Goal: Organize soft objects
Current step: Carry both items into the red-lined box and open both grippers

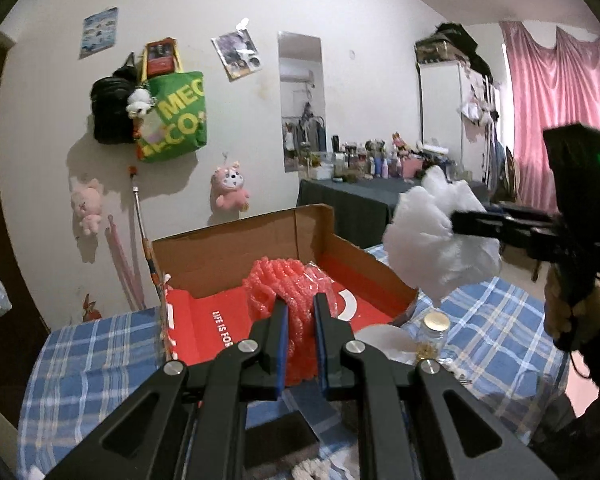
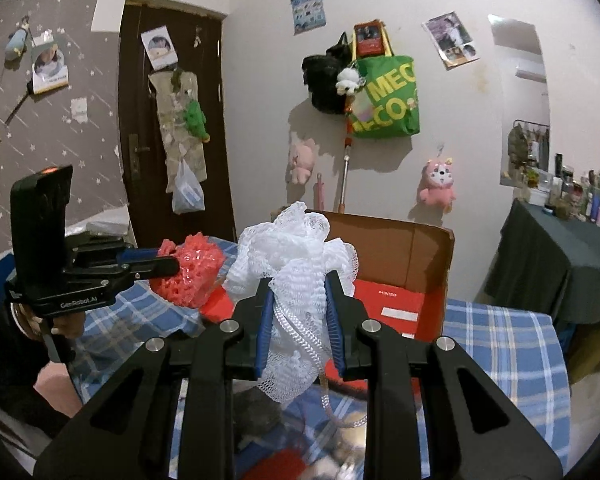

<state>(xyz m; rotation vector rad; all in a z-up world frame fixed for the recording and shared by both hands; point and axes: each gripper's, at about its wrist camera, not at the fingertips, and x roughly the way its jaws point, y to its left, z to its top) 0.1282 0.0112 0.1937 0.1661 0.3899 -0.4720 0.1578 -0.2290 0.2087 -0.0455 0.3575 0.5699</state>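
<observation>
My left gripper [image 1: 301, 308] is shut on a red mesh bath sponge [image 1: 288, 292], held above the blue plaid bed [image 1: 100, 344] in front of an open cardboard box [image 1: 236, 248] with a red lining. From the right wrist view the same red sponge [image 2: 188, 276] sits in the left gripper [image 2: 172, 266] at the left. My right gripper [image 2: 300, 292] is shut on a white mesh bath pouf [image 2: 296, 256], whose cord loop hangs below. In the left wrist view that white pouf [image 1: 431, 236] floats at the right, clamped by the right gripper [image 1: 455, 222].
A glass jar with a gold lid [image 1: 435, 330] and a white sheet lie on the bed beside the box. A dark-covered table [image 2: 555, 256] crowded with bottles stands at the right. Bags and plush toys hang on the wall; a dark door [image 2: 172, 120] is at the left.
</observation>
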